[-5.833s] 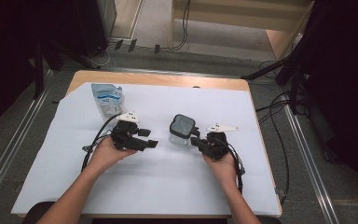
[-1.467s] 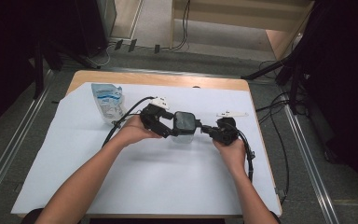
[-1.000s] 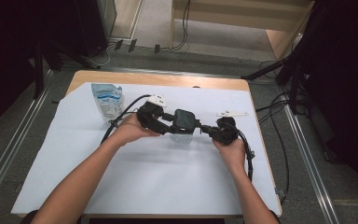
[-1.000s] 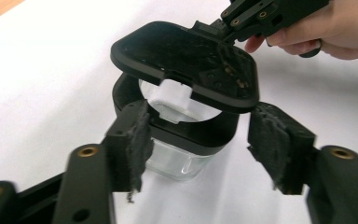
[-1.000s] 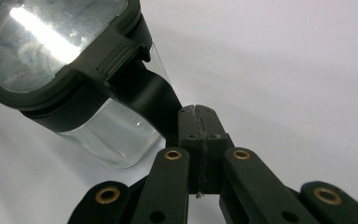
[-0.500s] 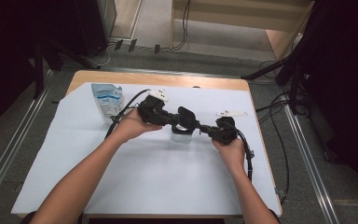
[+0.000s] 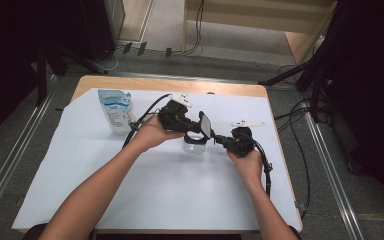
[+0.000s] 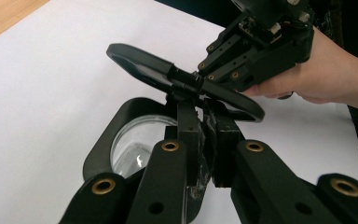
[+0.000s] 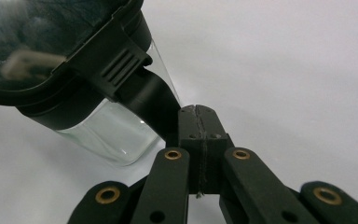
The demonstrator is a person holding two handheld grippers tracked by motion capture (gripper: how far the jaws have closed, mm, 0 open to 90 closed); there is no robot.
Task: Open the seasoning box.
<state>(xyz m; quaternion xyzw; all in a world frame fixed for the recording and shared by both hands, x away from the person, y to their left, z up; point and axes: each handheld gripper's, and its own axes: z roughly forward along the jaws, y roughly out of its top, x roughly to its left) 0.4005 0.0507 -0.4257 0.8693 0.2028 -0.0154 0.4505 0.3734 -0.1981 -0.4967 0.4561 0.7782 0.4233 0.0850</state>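
Risk, from the high view: the jar (image 7: 195,145) stands on the white surface (image 7: 130,190) between both tongs. In the left gripper view, the left tongs (image 8: 200,135) have just been closing, pinching the raised lid (image 8: 182,79); a thin edge grip could slip. In the right gripper view, the right tongs (image 9: 198,135) clamp the jar's black handle (image 9: 161,109); the jar may tip.

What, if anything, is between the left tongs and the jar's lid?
Nothing visible. The left tongs are shut on the rim of the lid, with no object between them. The lid is tilted up above the open jar.
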